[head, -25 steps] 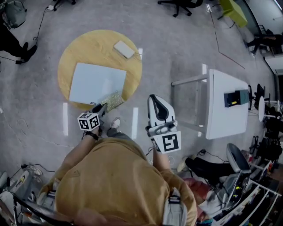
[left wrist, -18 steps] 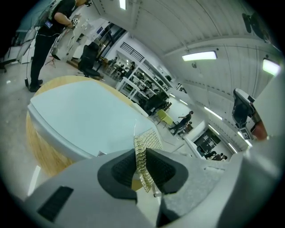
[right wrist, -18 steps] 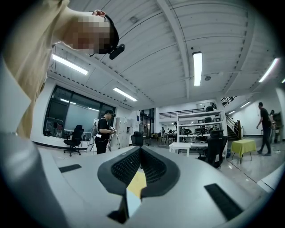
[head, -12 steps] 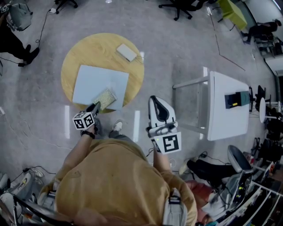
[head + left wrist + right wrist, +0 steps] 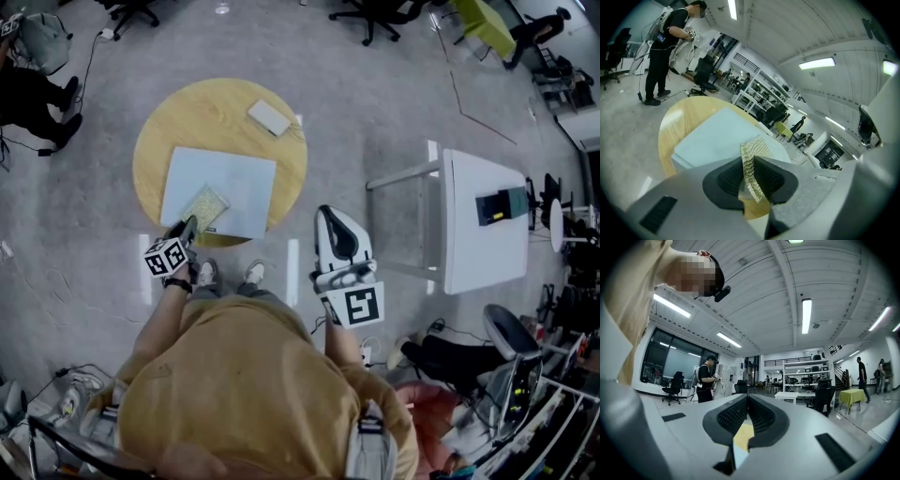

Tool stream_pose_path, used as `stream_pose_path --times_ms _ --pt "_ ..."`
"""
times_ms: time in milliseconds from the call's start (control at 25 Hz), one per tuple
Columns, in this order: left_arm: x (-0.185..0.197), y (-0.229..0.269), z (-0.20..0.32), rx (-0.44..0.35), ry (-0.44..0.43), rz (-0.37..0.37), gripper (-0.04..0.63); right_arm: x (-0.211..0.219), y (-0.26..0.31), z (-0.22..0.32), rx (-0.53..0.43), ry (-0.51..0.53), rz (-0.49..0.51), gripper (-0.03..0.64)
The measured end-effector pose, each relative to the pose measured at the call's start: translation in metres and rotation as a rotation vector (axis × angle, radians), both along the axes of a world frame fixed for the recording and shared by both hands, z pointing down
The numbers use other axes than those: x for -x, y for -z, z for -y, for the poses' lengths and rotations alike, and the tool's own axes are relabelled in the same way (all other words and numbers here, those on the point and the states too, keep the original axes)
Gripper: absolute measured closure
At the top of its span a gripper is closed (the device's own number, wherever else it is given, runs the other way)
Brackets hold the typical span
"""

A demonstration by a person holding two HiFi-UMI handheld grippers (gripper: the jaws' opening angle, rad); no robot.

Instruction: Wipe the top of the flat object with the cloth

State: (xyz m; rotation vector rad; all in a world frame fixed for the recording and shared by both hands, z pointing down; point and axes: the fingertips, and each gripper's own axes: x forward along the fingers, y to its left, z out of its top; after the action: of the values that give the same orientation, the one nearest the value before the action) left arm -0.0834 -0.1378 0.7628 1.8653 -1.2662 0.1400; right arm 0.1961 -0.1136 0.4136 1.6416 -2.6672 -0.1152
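The person wears a long-sleeved mustard-yellow top (image 5: 253, 384) and light shoes (image 5: 254, 273). The left gripper (image 5: 190, 227) and right gripper (image 5: 325, 210) each have a pale grey moulded body, black ribbed pads (image 5: 733, 414) and a cube (image 5: 352, 305) bearing black-and-white square markers.

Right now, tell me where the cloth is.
In the head view, the cloth rests on the white board's near-left part, on the round wooden table, pinched by the left gripper.
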Motion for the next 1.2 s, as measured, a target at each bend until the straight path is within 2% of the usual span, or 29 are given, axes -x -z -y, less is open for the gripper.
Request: stream_pose_path --times_ms 360,680,920,1200 --pt "0.069 0.002 0.002 -0.013 0.087 0.053 0.534 0.026 0.008 -0.001 -0.019 0.009 -0.017 0.615" --pt "0.121 0.007 0.000 -0.024 0.171 0.057 0.534 0.042 0.021 -0.002 -0.032 -0.004 0.007 0.616" --pt "0.142 0.014 0.001 -0.038 0.199 0.092 0.534 0.049 0.022 -0.009 -0.048 0.018 -0.020 0.617" --pt "0.161 0.028 0.007 -0.074 0.216 0.118 0.534 0.039 0.026 -0.014 -0.047 -0.004 -0.012 0.616"
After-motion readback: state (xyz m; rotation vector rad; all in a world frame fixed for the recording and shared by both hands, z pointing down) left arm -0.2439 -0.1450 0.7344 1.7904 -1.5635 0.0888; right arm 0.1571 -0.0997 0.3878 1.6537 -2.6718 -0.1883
